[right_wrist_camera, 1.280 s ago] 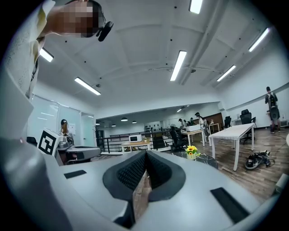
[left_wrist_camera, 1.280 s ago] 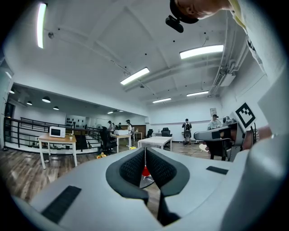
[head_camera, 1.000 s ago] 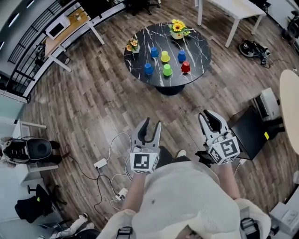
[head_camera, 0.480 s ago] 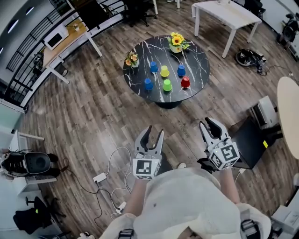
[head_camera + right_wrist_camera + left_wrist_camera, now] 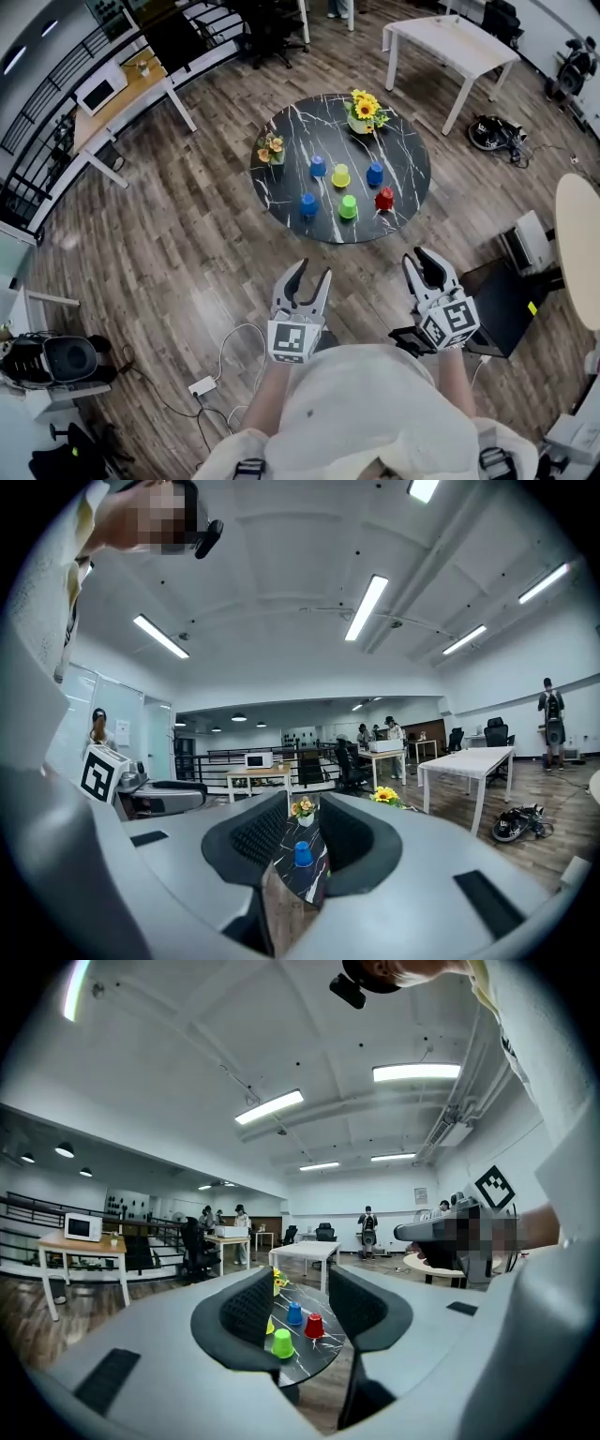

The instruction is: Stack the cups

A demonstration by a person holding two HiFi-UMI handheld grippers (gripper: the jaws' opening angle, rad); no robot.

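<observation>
both tools empty, cups unstacked on the bench

six cups stand apart on the round dark bench point(image 5: 405, 150): three blue cups point(image 5: 318, 167), a yellow cup point(image 5: 340, 175), a green cup point(image 5: 348, 206), a red cup point(image 5: 384, 198). the left tool point(image 5: 311, 272) and right tool point(image 5: 420, 258) hang well short of it, jaws just opened, left wide, right narrower, nothing between them. the right gripper view shows only one blue cup; in the left gripper view a jaw hides most of the yellow cup

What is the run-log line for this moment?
phase: pre-grasp | left gripper: open, empty, jaws have just been opening | right gripper: open, empty, jaws have just been opening | cups: six, unstacked, on round table
</observation>
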